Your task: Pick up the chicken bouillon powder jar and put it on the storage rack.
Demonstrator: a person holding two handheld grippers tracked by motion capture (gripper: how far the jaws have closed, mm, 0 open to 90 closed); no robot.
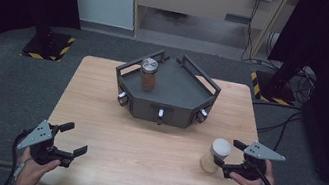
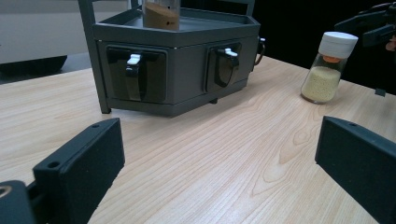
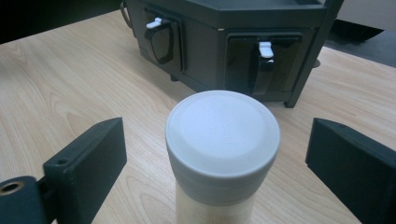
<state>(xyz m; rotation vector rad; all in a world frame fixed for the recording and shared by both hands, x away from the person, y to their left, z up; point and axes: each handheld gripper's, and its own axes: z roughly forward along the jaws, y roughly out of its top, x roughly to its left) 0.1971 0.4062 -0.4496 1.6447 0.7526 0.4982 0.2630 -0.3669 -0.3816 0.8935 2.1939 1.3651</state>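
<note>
Counting two jars [image 1: 215, 155] (one racked) [image 1: 148, 74]

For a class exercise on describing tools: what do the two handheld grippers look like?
Each is black with two flat, blocky jaws. The left gripper and the right gripper each carry a grey three-cornered plate on top with small dots on it. A black cable trails from each. No sleeves show on the forearms.

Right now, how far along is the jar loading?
Done: one brown-filled jar stands on the grey rack. In hand: the right gripper has its jaws either side of the white-capped jar, gaps showing on both sides, so no grip yet; the jar stands on the table. Left: close, lift and probably set it on the rack. The left gripper is open, empty.
</note>
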